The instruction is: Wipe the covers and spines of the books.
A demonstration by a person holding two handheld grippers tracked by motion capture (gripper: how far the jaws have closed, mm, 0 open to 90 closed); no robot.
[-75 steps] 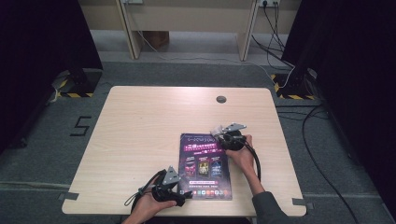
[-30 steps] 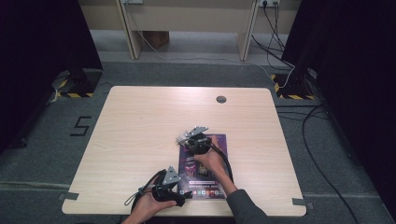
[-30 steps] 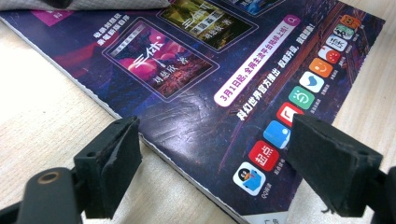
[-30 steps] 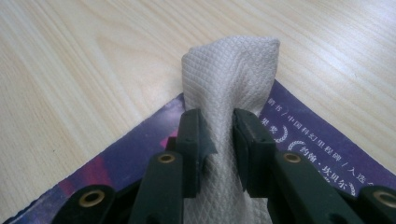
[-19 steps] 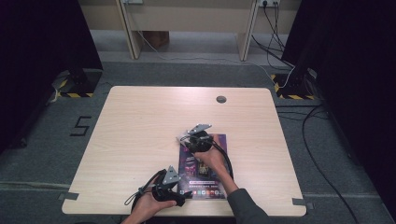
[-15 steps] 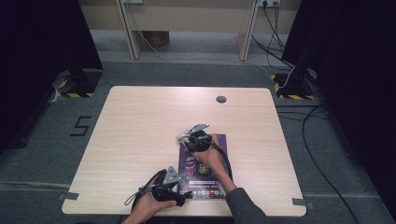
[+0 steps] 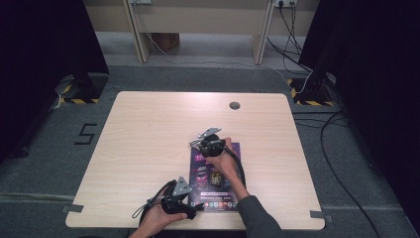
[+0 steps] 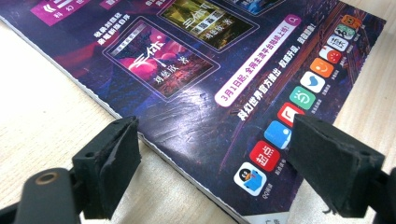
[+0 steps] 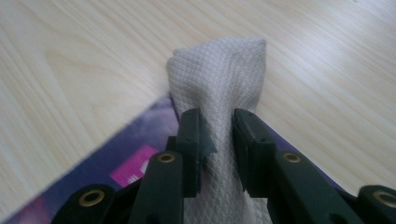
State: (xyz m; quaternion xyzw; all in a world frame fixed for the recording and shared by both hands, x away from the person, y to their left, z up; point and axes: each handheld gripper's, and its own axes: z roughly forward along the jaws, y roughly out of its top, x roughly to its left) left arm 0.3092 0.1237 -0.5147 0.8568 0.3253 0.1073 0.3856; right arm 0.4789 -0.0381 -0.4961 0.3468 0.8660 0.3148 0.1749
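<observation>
Your right claw pinches the cloth at the magazine's far corner, near the desk's front edge; left claw gapes, steadying. Mid-wipe; next sweep across cover.

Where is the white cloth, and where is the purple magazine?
white cloth [image 9: 219, 74], right gripper view, on its bunched top above the fingers.
purple magazine [image 8: 196, 112], left gripper view, on the middle of its glossy cover.

Pale wooden table with round grommet; grey carpet, black cables, hazard-striped tape around.
</observation>
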